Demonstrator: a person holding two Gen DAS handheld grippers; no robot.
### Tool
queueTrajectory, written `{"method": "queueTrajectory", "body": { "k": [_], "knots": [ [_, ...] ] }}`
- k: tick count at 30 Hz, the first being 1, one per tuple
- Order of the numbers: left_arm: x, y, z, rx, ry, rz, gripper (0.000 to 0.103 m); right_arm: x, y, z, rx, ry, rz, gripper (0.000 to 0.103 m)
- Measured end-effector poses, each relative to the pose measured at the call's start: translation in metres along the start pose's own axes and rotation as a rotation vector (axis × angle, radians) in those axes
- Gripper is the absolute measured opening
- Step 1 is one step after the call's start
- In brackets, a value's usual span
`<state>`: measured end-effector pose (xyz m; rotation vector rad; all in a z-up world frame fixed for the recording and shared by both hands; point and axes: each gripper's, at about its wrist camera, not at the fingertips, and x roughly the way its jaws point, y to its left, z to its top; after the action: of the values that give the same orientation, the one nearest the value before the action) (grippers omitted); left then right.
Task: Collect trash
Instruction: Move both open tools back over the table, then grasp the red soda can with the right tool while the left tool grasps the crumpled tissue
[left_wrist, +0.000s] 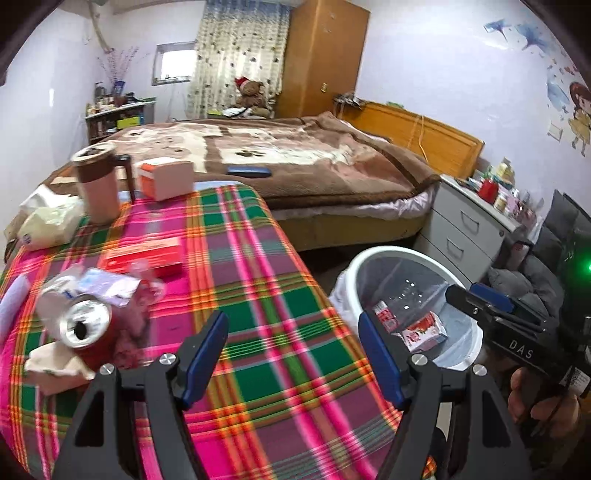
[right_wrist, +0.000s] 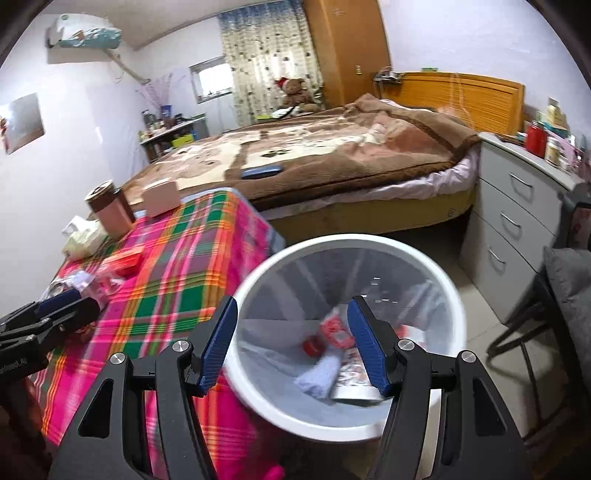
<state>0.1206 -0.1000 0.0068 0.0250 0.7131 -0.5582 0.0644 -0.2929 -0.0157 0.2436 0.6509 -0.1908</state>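
Note:
On the plaid tablecloth (left_wrist: 258, 295), at the left, lies a pile of trash: a dented red can (left_wrist: 86, 328), crumpled wrappers (left_wrist: 103, 288) and a wad of tissue (left_wrist: 55, 363). My left gripper (left_wrist: 291, 325) hangs open and empty over the cloth, to the right of the pile. Beside the table stands a white bin (right_wrist: 332, 242) with a clear liner, holding red-and-white cartons (left_wrist: 424, 332) and a tissue (right_wrist: 317, 376). My right gripper (right_wrist: 291, 310) is open and empty above the bin's mouth. It also shows side-on in the left wrist view, the right gripper (left_wrist: 465, 293), in a hand.
At the table's far end stand a brown tumbler (left_wrist: 98, 184), an orange-and-white box (left_wrist: 166, 177), a flat red box (left_wrist: 144, 254) and a tissue pack (left_wrist: 48, 225). Behind is a bed (left_wrist: 295, 158); a grey drawer cabinet (right_wrist: 517, 221) and a dark cushioned chair (right_wrist: 569, 288) flank the bin.

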Motion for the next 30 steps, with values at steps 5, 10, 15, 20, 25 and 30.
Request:
{"method": "queueTrajectory", "body": {
  "k": [5,10,15,20,25,30],
  "knots": [
    [-0.024,0.036,-0.005,-0.055,-0.047,0.047,0.075,0.003,0.024,-0.001,-0.037,0.002,0.048,0.064],
    [-0.038,0.069,-0.012,-0.081,-0.059,0.122,0.075,0.007,0.05,-0.003,-0.069,0.007,0.106,0.064],
    [-0.051,0.102,-0.021,-0.126,-0.078,0.171,0.075,0.01,0.077,-0.009,-0.095,0.015,0.162,0.064],
    [-0.055,0.133,-0.032,-0.15,-0.062,0.214,0.075,0.013,0.11,-0.013,-0.155,0.024,0.229,0.064],
    [-0.06,0.164,-0.046,-0.185,-0.038,0.264,0.075,0.02,0.138,-0.016,-0.196,0.037,0.284,0.064],
    [-0.058,0.192,-0.054,-0.212,-0.009,0.272,0.075,0.028,0.162,-0.017,-0.226,0.047,0.332,0.064]
  ]
}}
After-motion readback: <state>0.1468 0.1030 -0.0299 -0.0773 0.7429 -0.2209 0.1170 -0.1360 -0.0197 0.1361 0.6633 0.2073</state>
